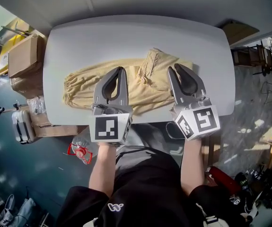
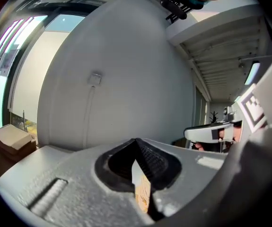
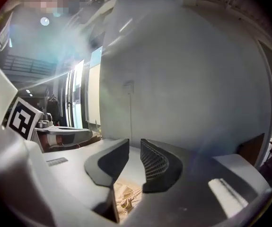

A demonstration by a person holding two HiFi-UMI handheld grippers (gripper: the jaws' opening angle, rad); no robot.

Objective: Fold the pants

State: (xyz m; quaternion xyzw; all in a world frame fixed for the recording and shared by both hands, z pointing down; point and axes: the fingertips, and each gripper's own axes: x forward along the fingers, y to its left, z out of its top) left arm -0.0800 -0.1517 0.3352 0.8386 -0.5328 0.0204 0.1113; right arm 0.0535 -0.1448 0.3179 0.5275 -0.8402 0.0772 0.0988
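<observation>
Pants (image 1: 79, 86) are laid across the table's (image 1: 126, 37) near half, partly hidden by both grippers.
The left gripper (image 1: 119, 71) is closed, any pinched cloth unseen; the right gripper (image 1: 176, 68) is slightly parted, empty.

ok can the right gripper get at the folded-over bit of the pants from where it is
Probably yes: the right gripper hangs close by the folded-over flap of the tan pants, jaws slightly apart, and nothing on the table lies between them. The left gripper is off to the side.
</observation>
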